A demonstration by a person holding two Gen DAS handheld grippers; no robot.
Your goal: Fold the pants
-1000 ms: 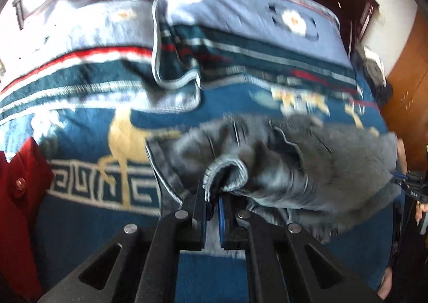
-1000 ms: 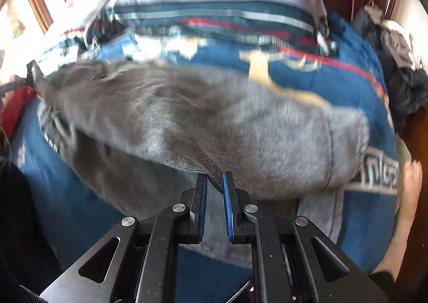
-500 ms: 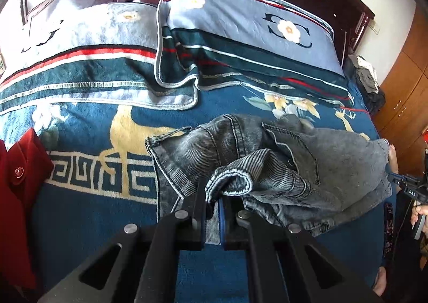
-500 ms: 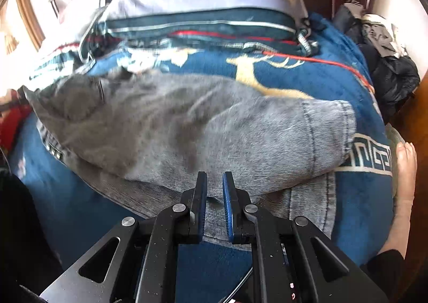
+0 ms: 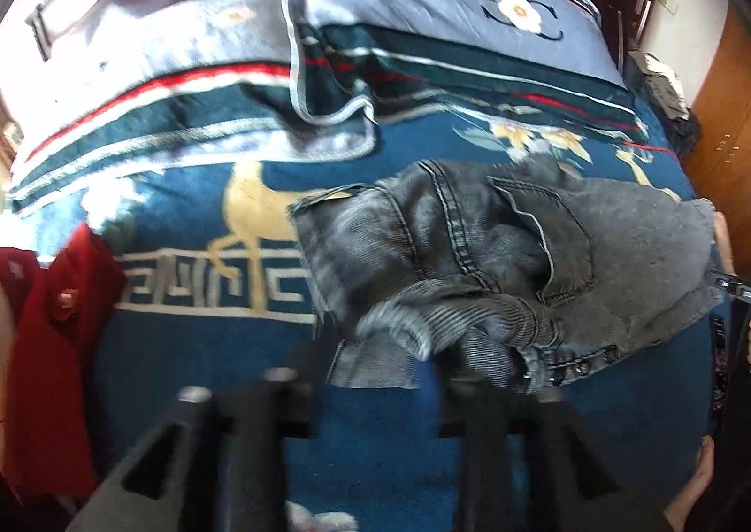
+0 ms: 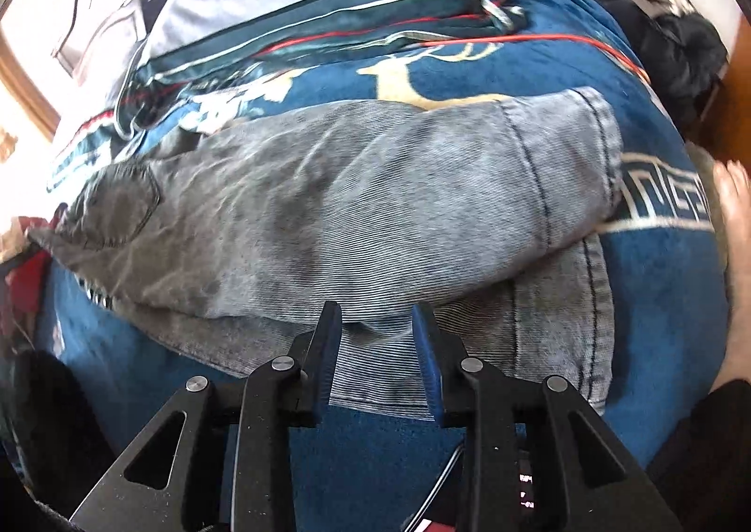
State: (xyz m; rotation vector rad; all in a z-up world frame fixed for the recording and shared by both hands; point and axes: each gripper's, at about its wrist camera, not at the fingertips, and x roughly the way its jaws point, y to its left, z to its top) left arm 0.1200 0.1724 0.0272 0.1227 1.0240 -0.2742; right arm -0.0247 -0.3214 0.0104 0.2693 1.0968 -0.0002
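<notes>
Big blue patterned blanket (image 5: 197, 344) fills both views, gold deer and a pale key border woven across it. Two striped pillows (image 5: 450, 29) sit along the top of the left wrist frame, against dark wooden furniture. The grey pants (image 5: 493, 259) lie on the blanket right of centre in that view, folded over on themselves, back pocket facing up, waistband rumpled toward the lower edge with a row of buttons showing. From the right wrist view the pants (image 6: 356, 212) stretch across the middle of the frame, one leg laid over the other, hems at the right, pocket at far left. A red garment (image 5: 51, 344) lies at the left edge of the left wrist view; dark clothes are piled in the upper right corner. Right gripper (image 6: 378, 320), bottom centre, jaws parted wide over the lower layer of denim, gripping nothing. Left gripper (image 5: 375, 372), bottom centre and heavily blurred, fingers spread apart, the waistband just ahead and free of them.
</notes>
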